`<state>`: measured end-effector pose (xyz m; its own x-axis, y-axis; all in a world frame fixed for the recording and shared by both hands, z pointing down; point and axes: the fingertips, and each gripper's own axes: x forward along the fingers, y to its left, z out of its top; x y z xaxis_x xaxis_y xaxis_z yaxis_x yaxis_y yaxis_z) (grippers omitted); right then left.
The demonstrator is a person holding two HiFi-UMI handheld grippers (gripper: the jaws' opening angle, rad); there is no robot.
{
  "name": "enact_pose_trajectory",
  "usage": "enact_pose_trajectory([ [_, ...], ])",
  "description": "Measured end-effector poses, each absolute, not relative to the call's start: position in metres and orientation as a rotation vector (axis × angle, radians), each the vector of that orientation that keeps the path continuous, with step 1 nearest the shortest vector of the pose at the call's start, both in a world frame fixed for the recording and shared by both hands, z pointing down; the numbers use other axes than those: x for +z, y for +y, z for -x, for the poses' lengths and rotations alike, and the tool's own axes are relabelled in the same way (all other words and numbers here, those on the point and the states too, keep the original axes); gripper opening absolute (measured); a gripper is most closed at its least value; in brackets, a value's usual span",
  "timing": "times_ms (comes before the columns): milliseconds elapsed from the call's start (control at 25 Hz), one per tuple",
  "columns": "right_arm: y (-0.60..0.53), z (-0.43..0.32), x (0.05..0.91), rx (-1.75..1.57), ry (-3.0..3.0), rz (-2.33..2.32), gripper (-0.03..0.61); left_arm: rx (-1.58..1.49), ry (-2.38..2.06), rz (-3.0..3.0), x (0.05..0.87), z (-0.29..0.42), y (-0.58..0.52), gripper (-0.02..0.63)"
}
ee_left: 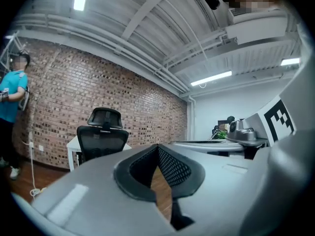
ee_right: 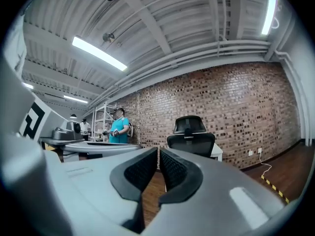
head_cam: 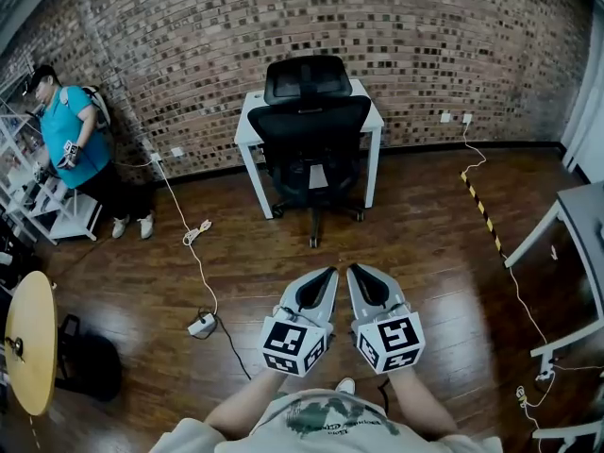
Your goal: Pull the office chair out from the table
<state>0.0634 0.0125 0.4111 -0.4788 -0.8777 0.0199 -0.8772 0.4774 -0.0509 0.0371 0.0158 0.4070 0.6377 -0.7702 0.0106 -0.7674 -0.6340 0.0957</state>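
A black mesh office chair (head_cam: 311, 135) with a headrest stands tucked under a small white table (head_cam: 247, 125) against the brick wall. It also shows far ahead as the chair (ee_left: 102, 136) in the left gripper view and the chair (ee_right: 191, 139) in the right gripper view. My left gripper (head_cam: 326, 274) and right gripper (head_cam: 357, 272) are side by side over the wood floor, well short of the chair, both pointing at it. Both are shut with nothing between their pads. The left gripper (ee_left: 158, 149) and right gripper (ee_right: 158, 152) show tips together.
A person in a teal shirt (head_cam: 71, 140) stands at the far left by white shelving (head_cam: 28, 196). A white cable and power strip (head_cam: 196, 232) trail over the floor at the left. A round yellow table (head_cam: 30, 340) is at the left edge, and a grey desk (head_cam: 580, 217) at the right.
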Motion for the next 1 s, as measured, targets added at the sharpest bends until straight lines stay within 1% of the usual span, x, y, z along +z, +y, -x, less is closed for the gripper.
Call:
enact_pose_trajectory([
  [480,-0.061,-0.087,0.416,-0.097,2.734,1.549,0.000,-0.063,-1.443,-2.702,0.403,-0.031,-0.066,0.015],
  [800,-0.144,-0.074,0.422,-0.062,2.779,1.539,0.002,-0.129,-1.416,-2.675,0.415,-0.033,-0.150,0.015],
  [1000,-0.206,-0.059,0.410,-0.031,2.791,1.557,0.003,-0.150,-1.382,-2.671,0.408,-0.028,-0.213,0.016],
])
